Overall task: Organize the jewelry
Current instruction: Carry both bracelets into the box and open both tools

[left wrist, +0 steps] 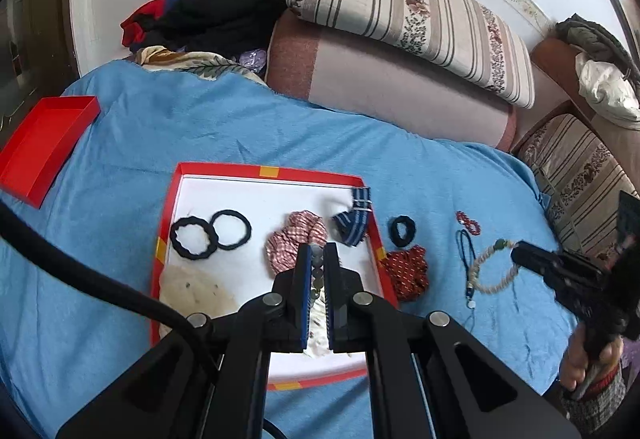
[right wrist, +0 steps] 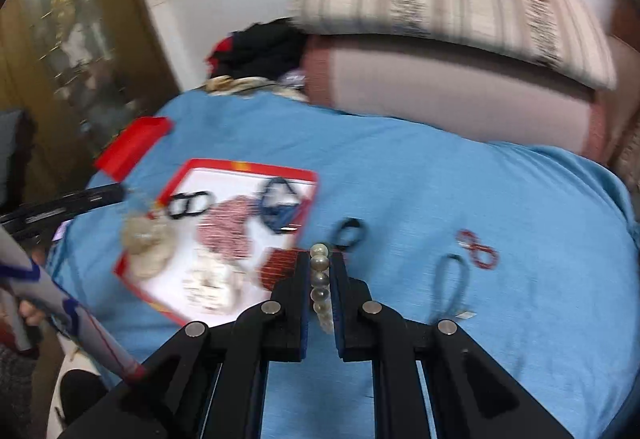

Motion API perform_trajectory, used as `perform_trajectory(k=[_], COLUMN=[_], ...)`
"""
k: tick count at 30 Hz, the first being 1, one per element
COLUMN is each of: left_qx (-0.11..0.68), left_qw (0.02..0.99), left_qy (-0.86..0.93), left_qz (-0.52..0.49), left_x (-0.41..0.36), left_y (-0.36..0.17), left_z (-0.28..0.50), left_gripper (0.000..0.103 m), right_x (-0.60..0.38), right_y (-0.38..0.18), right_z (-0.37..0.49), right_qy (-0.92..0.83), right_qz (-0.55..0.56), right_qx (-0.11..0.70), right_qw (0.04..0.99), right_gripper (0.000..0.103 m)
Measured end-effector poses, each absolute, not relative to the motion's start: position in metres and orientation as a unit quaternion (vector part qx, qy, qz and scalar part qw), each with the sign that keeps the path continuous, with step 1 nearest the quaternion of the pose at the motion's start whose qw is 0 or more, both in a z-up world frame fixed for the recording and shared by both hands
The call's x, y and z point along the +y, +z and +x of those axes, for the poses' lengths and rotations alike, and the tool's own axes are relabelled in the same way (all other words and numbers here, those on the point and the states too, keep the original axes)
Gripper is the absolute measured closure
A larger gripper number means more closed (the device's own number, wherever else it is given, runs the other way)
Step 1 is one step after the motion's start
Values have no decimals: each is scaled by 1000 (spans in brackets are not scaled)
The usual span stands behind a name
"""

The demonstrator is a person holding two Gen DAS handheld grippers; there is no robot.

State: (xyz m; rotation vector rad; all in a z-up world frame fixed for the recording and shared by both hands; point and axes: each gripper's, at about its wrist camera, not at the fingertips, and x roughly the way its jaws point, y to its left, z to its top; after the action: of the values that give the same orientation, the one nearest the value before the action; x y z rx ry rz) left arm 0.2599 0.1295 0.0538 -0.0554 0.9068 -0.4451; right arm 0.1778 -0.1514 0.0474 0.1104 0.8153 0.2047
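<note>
**Item: two beaded bracelets, both in hand**

Left gripper [left wrist: 319, 253] pinches a grey bead bracelet [left wrist: 317, 271] above the red-rimmed tray [left wrist: 268, 172]. Right gripper [right wrist: 320, 259] pinches a pale bead bracelet [right wrist: 320, 281] over the blue bedspread [right wrist: 440, 175]. Judged light, limp, smooth-beaded and slippery; best taken across a single bead run.

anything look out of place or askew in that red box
The blue striped band hangs over the right rim of the red box, half in, half out. The red patterned scrunchie lies against that rim outside on the blue cover.
</note>
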Motion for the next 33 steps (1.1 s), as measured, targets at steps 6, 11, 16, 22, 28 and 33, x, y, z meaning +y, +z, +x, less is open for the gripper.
perform_trajectory(k=[6,11,16,22,28,33], left_qx=[449,466,484,508,517,517], left_qw=[871,865,857,848,845,846], left_qy=[-197,-187,-174,-154,-140,-127], left_qz=[-22,-17,-6,-2,4,10], left_x=[136,140,139,141,139,136], left_y=[37,16,-4,-29,-41,-46], left_z=[291,313,328,347,352,353], left_gripper=[98,98,98,98,97,71], right_x=[-77,-29,9,30,30,22], right_y=[38,25,7,-22,-56,-72], right_z=[201,216,230,242,245,245], right_qy=[160,206,236,254,239,224], right_qz=[46,52,57,88,93,86], right_qx=[408,420,440,467,496,512], right_qw=[898,882,865,842,829,825], right_gripper=[93,93,92,92,92,92])
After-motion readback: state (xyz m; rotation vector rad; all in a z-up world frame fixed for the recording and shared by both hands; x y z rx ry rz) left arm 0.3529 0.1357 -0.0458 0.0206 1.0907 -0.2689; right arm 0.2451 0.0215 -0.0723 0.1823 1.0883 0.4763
